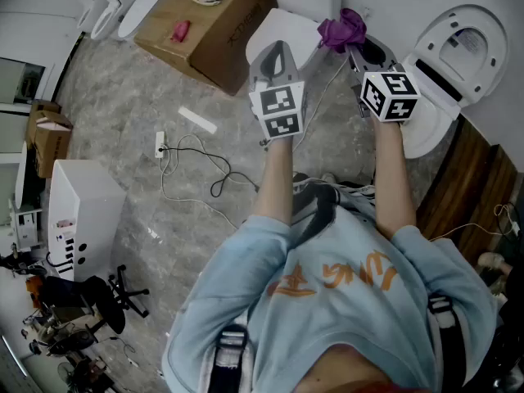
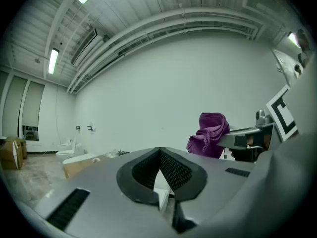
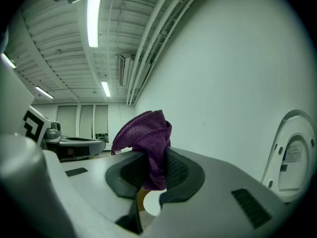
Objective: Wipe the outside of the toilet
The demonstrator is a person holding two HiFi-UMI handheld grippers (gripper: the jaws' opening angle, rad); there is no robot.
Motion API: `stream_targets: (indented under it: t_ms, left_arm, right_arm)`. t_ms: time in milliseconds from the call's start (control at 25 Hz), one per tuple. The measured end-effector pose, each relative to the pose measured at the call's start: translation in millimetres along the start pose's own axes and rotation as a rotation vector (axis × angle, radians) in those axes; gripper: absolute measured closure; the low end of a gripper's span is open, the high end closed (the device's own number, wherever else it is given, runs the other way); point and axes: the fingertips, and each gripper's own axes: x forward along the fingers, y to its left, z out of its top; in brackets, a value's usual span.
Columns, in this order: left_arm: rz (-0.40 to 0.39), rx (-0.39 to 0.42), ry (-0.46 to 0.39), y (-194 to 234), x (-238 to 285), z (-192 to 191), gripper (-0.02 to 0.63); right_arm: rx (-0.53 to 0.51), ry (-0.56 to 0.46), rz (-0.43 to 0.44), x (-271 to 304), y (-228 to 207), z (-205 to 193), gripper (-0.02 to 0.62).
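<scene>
Cloth ready, toilet untouched
Right gripper (image 1: 354, 49) pinches the cloth (image 1: 342, 29); the toilet (image 1: 430, 129) lies just to its right. Left gripper (image 1: 274, 57) is closed, empty and farther off.

Grey marbled floor (image 1: 115, 97). Standing on it: large cardboard box (image 1: 217, 27), white toilet (image 1: 430, 129) with lid raised, white cabinet (image 1: 78, 211). Lying loose: power strip (image 1: 160, 143) with black cable (image 1: 214, 170), flat white strip (image 1: 197, 119), possibly plastic.
</scene>
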Motion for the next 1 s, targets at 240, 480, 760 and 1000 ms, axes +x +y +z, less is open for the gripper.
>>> stream_targets:
  t_ms: [240, 480, 760, 1000]
  left_arm:
    - [0.018, -0.015, 0.000, 3, 3, -2, 0.583]
    - [0.024, 0.002, 0.020, 3, 12, -6, 0.583]
    - [0.095, 0.004, 0.031, 43, 9, -9, 0.583]
    - [0.127, -0.011, 0.028, 72, 28, -10, 0.583]
  right_arm:
    - [0.033, -0.016, 0.012, 4, -7, 3, 0.522]
    - [0.057, -0.023, -0.001, 10, -26, 2, 0.522]
    - [0.087, -0.018, 0.025, 42, -20, 3, 0.520]
    - [0.073, -0.003, 0.072, 78, -8, -1, 0.520]
